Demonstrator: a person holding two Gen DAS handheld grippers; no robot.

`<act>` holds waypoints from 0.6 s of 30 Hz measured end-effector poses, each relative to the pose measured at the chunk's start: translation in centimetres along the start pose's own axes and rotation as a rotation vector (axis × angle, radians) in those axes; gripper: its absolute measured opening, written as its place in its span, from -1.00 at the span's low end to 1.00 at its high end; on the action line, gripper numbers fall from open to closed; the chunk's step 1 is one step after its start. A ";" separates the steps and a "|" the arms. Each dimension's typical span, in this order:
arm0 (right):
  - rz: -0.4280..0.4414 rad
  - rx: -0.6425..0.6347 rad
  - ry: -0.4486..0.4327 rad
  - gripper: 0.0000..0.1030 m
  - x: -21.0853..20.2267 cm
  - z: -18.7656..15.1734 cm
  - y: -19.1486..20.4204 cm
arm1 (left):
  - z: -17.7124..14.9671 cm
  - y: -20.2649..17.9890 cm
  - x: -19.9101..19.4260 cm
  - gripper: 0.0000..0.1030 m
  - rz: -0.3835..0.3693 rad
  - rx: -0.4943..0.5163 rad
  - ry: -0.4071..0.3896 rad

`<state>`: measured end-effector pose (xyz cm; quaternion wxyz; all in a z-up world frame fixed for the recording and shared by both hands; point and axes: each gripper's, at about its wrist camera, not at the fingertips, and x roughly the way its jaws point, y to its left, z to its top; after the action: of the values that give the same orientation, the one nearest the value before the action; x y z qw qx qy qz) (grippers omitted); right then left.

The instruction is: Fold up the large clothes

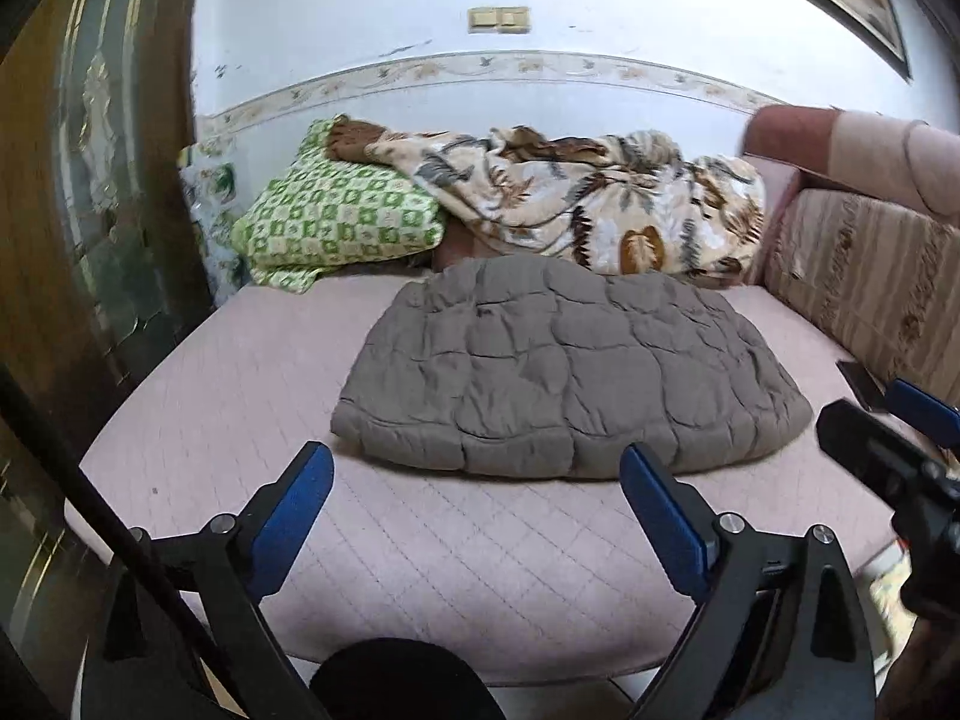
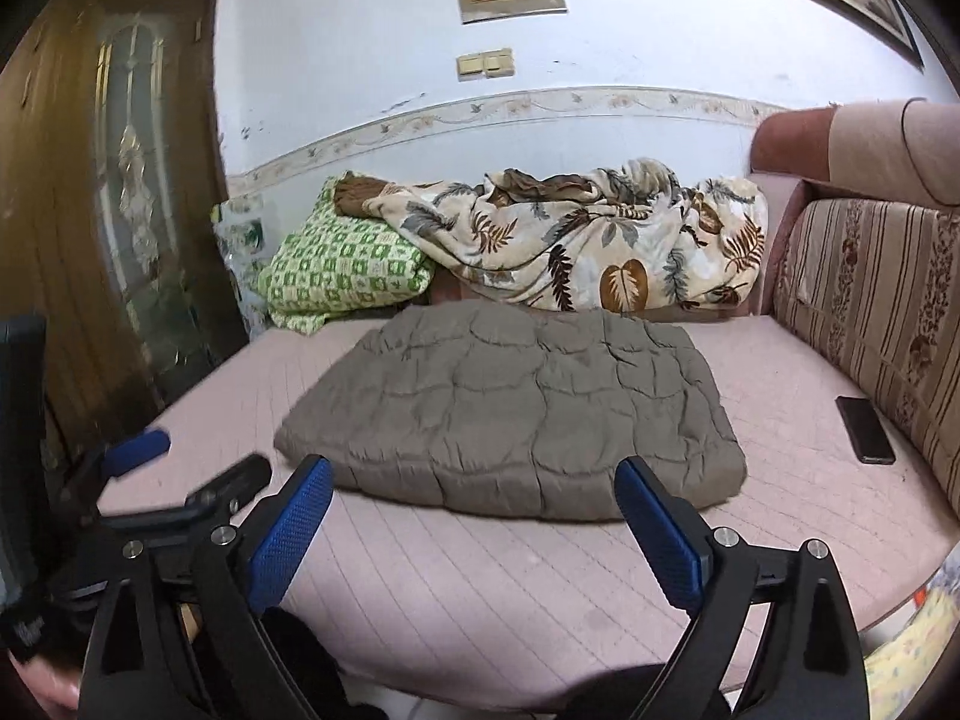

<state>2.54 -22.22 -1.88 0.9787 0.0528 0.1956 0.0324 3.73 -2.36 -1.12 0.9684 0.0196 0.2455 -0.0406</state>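
A grey-brown quilted garment (image 1: 564,366) lies folded into a thick rectangle on the pink quilted mattress (image 1: 240,396); it also shows in the right wrist view (image 2: 510,414). My left gripper (image 1: 477,480) is open and empty, just short of the garment's near edge. My right gripper (image 2: 474,492) is open and empty, also just short of the near edge. The right gripper shows at the right edge of the left wrist view (image 1: 888,420). The left gripper shows at the left of the right wrist view (image 2: 186,462).
A green checked pillow (image 1: 336,216) and a leaf-print blanket (image 1: 588,198) are heaped against the back wall. A striped sofa back (image 2: 870,312) borders the right side. A dark phone (image 2: 864,429) lies by it. A wooden door (image 1: 90,180) stands at left.
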 end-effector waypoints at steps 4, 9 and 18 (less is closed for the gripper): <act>0.000 -0.001 -0.002 0.90 0.3 -0.5 0.9 | -0.5 0.6 1.3 0.88 0.014 -0.042 0.058; -0.005 -0.039 0.037 0.90 0.6 -1.8 1.8 | -1.4 -0.1 3.0 0.88 0.011 -0.027 0.116; -0.025 -0.009 0.051 0.91 1.4 -2.4 1.3 | -2.8 0.1 4.1 0.88 0.009 -0.022 0.142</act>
<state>2.79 -20.59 -4.48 0.9740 0.0453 0.2210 0.0223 6.02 -2.38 -5.53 0.9488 0.0128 0.3140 -0.0321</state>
